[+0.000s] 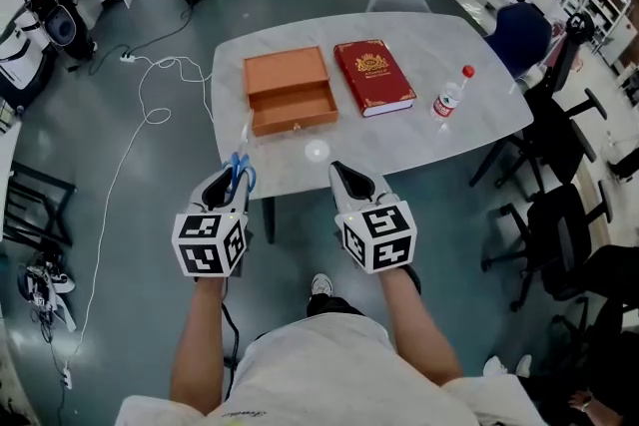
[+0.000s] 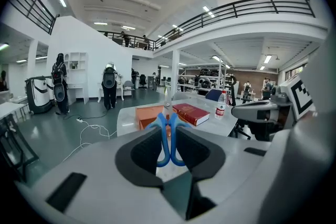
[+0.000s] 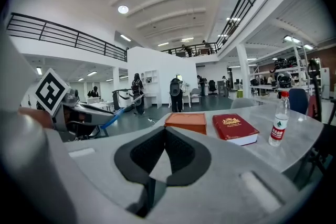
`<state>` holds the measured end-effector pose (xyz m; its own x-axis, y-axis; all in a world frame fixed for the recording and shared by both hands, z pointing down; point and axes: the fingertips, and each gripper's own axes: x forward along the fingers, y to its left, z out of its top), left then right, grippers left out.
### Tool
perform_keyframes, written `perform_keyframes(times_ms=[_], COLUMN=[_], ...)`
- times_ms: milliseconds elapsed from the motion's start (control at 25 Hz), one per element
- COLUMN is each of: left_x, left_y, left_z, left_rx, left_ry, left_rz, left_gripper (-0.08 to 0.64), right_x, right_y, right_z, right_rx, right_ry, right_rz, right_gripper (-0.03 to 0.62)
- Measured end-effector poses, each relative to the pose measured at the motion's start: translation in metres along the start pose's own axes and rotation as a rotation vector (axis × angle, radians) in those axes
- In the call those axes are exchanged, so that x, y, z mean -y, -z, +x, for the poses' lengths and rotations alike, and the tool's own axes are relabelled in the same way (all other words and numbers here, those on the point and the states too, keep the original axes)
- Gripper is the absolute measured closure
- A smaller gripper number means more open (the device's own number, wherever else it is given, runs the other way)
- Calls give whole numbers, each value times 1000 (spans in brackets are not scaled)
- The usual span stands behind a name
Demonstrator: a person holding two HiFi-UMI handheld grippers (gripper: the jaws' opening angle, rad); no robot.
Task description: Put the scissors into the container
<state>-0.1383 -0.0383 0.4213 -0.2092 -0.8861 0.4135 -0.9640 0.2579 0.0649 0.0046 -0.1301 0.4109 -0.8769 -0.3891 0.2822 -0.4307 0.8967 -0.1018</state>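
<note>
Blue-handled steel scissors (image 2: 164, 144) are clamped between the jaws of my left hand-held gripper (image 1: 236, 177). The jaws press on the two handle loops from either side, so the loops are squeezed together. The scissors' long axis runs along the jaws. The handles are at my end and the closed blades point straight away from me, toward the orange wooden box (image 1: 288, 75) on the white marble counter (image 1: 449, 45).

From the head view, the pale blades reach out toward the near left corner of the box, where its shallow drawer stands pulled open on the side facing me. The scissors are held in the air on my side of the box, not inside it. I cannot tell how high the tips ride above the counter.

My right hand-held gripper (image 3: 165, 131) has its jaws closed against each other with nothing between them. It hangs on my side of the box too, to the right of the left hand-held gripper and level with it, near the counter's front edge.

Just to the right of the box lies a red hardcover book with a gold crest (image 1: 373, 77), flat on the counter, its long side running the same way as the box's side. Further right of the box, beyond the book, a clear plastic bottle with a red cap (image 1: 448, 101) stands on the counter.
</note>
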Motion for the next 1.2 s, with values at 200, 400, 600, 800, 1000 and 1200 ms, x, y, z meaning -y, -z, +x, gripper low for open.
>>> perform_keyframes(times_ms=[200,400,600,800,1000,1200], left_x=[1,-2,-9,-17,-26,-38], left_y=[-8,-18,-19,-21,-22,-23], left_z=[27,46,61,78,102,134], left_rx=[-15,-22,-44,-67,-93,-124], left_ry=[-7,-21,-25,-15,25,97], left_rz=[8,20,26,52,84,126], left_gripper=[477,477,477,477,477,477], right_x=[20,34,42,49,59,65], right_y=[-6,-11,-12,-15,-21,-25], right_z=[20,39,55,71,89,117], right_rx=[0,2,-6,-6,-5,-17], right_ry=[-18,-44,-61,-54,-17,24], right_rz=[-25,-37,-37,-24,-17,1], right_gripper=[589,589,589,589,589,589])
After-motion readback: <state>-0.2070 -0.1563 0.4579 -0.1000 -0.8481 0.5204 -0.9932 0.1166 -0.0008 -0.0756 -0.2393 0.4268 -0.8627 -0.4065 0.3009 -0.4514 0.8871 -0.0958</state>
